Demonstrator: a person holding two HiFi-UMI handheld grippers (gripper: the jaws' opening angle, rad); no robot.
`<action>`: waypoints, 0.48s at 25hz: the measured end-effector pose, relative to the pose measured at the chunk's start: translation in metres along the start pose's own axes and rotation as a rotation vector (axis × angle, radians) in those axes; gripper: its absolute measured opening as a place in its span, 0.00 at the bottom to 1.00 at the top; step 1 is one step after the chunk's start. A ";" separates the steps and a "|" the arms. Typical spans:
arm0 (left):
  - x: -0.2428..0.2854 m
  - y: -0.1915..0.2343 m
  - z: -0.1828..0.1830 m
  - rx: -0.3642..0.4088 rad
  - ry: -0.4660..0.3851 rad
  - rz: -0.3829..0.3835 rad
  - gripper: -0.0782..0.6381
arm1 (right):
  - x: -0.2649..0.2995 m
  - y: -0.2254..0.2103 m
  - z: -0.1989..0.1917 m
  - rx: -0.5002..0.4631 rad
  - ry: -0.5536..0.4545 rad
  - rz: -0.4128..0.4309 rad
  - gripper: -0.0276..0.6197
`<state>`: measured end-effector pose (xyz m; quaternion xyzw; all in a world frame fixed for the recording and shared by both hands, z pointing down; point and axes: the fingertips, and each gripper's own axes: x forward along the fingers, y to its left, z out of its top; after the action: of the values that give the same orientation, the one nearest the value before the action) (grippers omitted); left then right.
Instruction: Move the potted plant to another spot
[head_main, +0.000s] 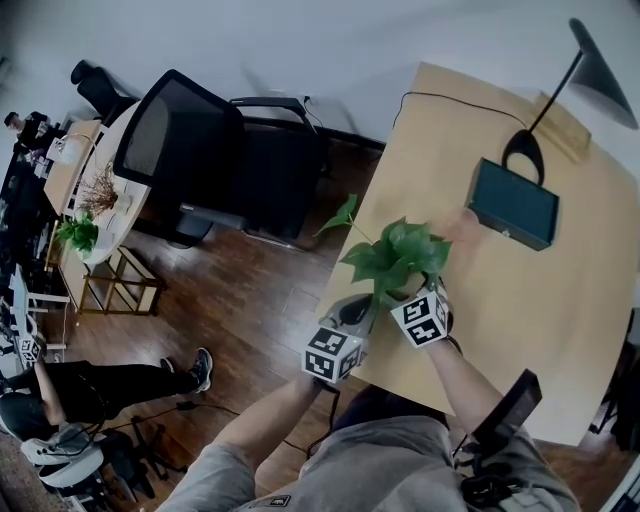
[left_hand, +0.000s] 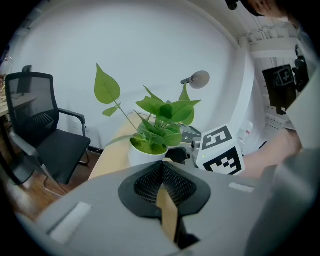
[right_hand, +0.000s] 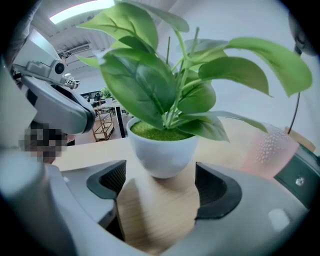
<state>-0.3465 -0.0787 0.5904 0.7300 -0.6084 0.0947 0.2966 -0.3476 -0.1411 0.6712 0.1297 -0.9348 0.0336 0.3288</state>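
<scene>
Potted plant (right_hand: 161, 150) sits upright, dead ahead of right gripper (right_hand: 159, 192), near the table (head_main: 560, 330) edge

Right jaws are wide open w/ the pot just past the tips, not btwn them yet. Left gripper (left_hand: 162, 190) is closed on nothing and sits further back, so right's prob the closer one.

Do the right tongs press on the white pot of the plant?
No, the right tongs stand open and do not touch the white pot.
</scene>
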 end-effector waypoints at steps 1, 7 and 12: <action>-0.001 -0.002 -0.001 0.002 -0.002 -0.004 0.11 | -0.005 0.001 -0.002 0.006 -0.001 -0.001 0.73; -0.018 -0.021 -0.003 0.006 -0.025 -0.043 0.11 | -0.049 0.011 -0.003 0.015 -0.006 -0.040 0.73; -0.030 -0.051 0.000 0.005 -0.073 -0.101 0.11 | -0.098 0.016 0.009 0.013 -0.044 -0.092 0.72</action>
<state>-0.3056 -0.0499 0.5589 0.7634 -0.5811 0.0546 0.2767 -0.2840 -0.1056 0.6036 0.1754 -0.9346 0.0215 0.3087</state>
